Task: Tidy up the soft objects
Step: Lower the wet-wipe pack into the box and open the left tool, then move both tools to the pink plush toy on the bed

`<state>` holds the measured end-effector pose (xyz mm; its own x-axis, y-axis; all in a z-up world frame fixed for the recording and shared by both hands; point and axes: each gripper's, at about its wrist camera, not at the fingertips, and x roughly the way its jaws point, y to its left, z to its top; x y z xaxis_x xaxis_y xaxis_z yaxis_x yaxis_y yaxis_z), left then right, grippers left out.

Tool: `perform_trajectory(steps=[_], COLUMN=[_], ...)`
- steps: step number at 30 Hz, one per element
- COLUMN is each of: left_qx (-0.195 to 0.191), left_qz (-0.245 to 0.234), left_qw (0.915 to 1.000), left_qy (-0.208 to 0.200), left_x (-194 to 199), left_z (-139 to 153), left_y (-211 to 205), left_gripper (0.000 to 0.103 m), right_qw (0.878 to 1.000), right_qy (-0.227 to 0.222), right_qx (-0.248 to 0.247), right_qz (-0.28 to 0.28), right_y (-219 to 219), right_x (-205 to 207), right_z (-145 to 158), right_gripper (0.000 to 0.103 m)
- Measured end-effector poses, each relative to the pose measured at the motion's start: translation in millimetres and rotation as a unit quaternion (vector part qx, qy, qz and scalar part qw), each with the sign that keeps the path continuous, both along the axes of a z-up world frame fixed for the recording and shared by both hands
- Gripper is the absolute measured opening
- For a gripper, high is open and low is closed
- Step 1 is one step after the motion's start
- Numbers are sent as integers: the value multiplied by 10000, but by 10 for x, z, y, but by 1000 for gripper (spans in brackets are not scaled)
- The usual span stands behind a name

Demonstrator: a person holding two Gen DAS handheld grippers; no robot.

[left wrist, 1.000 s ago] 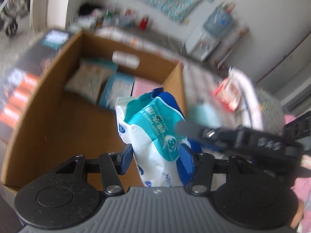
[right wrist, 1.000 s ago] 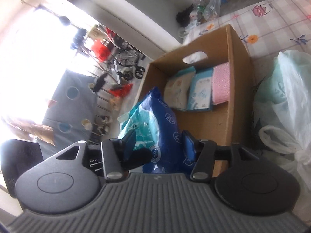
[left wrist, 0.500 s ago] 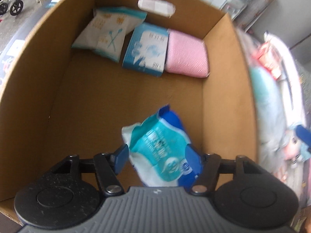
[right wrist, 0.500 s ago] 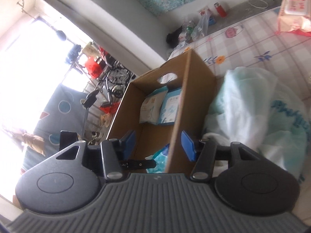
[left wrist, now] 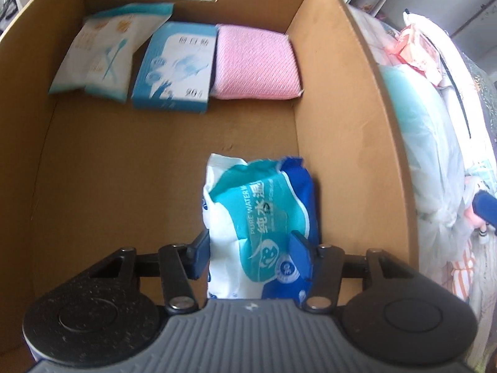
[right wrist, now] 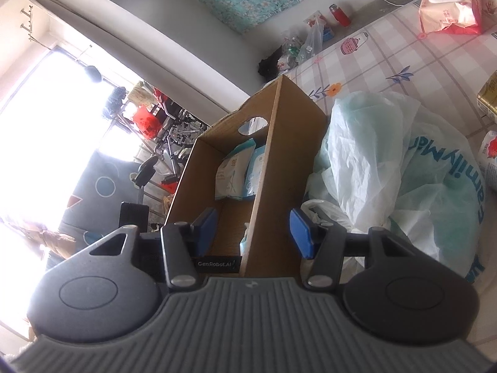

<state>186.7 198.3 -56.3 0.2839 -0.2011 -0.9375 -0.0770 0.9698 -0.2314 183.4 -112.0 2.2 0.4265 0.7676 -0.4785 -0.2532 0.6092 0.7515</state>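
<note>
My left gripper (left wrist: 250,250) is shut on a blue and teal wet-wipe pack (left wrist: 259,227) and holds it low inside the cardboard box (left wrist: 351,99), near the right wall. At the box's far end lie a white and teal pack (left wrist: 99,52), a blue tissue box (left wrist: 174,68) and a pink cloth (left wrist: 253,62) side by side. My right gripper (right wrist: 253,228) is open and empty, above the box's right wall (right wrist: 279,168). A bit of the wipe pack (right wrist: 243,244) shows in the right wrist view.
A crumpled pale green plastic bag (right wrist: 403,161) lies right of the box on a checked bedsheet (right wrist: 419,59). A pink wipe pack (right wrist: 450,3) sits at the far right. A window and clutter (right wrist: 149,118) lie beyond the box.
My left gripper carried the wipe pack over the box rim and down inside. My right gripper let go of the pack, opened and drew back to the right, over the box's wall.
</note>
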Motion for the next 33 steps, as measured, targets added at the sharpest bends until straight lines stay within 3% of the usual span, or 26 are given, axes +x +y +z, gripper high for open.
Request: perform_trajectory(steps=[14, 32, 33], left_qx=[-29, -428, -398], left_qz=[538, 1202, 1191], left_qw=[9975, 9898, 9903], left_qy=[-455, -635, -601], left_x=[437, 503, 502], left_z=[-1, -77, -65], left_y=[20, 142, 139], left_gripper=[52, 55, 59], right_qw=[9995, 9986, 9986], right_qy=[269, 392, 389], right_qx=[16, 46, 60], right_qz=[-169, -342, -357], right_y=[-104, -158, -171], right_x=[68, -114, -133], right_z=[-213, -348, -355], right_gripper=[53, 55, 55])
